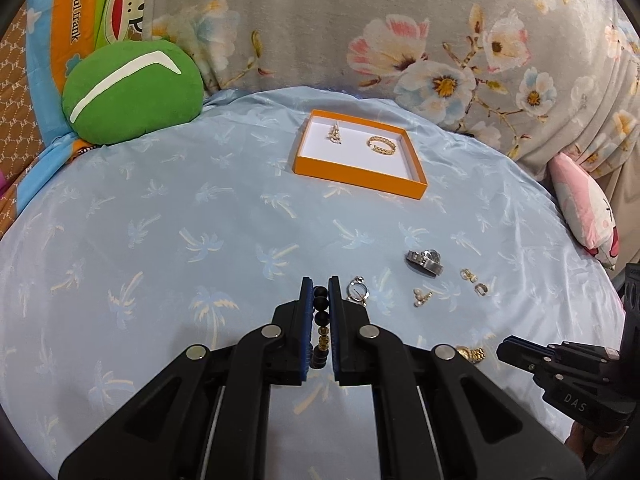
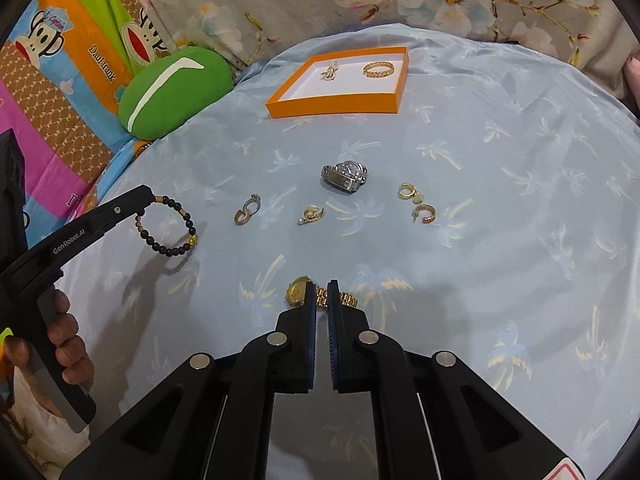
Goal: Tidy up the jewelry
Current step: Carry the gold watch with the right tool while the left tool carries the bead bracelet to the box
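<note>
My left gripper [image 1: 320, 286] is shut on a black and gold bead bracelet [image 1: 321, 322], which hangs from its tip in the right wrist view [image 2: 168, 224]. My right gripper [image 2: 321, 292] is shut on the band of a gold watch [image 2: 320, 296], also seen in the left wrist view [image 1: 471, 354]. An orange tray [image 1: 356, 182] at the back holds a pearl brooch [image 1: 334, 134] and a gold chain bracelet [image 1: 382, 145]. A silver watch [image 2: 344, 176] and several gold earrings [image 2: 416, 202] lie loose on the blue cloth.
A green cushion [image 1: 132, 92] sits at the back left and a pink pillow [image 1: 586, 208] at the right. A floral quilt [image 1: 400, 28] rises behind the tray. Silver hoop earrings [image 2: 247, 209] and a pearl earring [image 2: 313, 214] lie mid-cloth.
</note>
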The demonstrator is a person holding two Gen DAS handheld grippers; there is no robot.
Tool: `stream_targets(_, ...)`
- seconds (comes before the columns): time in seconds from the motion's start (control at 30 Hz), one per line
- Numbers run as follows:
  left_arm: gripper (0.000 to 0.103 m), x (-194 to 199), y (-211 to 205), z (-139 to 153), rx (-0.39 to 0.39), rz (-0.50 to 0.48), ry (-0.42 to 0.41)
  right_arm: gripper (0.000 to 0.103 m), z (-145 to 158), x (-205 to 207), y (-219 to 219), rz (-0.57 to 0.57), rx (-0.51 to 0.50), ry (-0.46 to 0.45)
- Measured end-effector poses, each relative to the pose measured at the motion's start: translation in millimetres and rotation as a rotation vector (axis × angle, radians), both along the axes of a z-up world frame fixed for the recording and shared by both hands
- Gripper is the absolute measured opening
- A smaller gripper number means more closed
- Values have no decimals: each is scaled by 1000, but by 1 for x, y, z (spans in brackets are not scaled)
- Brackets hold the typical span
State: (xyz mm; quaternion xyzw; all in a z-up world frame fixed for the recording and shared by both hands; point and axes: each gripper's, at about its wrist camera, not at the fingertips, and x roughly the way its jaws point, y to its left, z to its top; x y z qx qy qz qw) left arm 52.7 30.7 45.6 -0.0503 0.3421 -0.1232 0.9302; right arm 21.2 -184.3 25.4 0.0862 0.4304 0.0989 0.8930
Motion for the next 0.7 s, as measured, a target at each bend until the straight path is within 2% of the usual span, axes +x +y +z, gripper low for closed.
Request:
stream_targets(0.03,7,-1,-1,0,0,-5,1,12,-1,-1,2,3,-13,1)
stream_targets(0.1,7,-4,-4,0,0,-14,4,34,-1,-3,7,8,-43,-7)
stream_targets(0.17,7,-6,-5,0,1,-21,7,47,-2,-2,15,34,-76,-26)
stream_targets(0.27,7,-8,-7,-2,2,-29,12,52,-7,2,31,96,-152,-36)
stream_targets(0.43,7,-8,-6,-3,5,-31,21,52,-21,17,42,221,-282,-46)
stream_targets(0.47,7,-8,-6,-3,6,-30,21,48,-24,20,41,243,-291,-36)
stream_targets(0.5,7,-8,-6,-3,8,-31,20,38,-26,22,40,255,-294,-25)
stream_targets(0.6,7,-8,-7,-3,5,-31,21,25,-26,25,38,286,-275,1)
stream_targets(0.7,7,-7,-7,-3,5,-34,21,24,-24,22,39,276,-256,7)
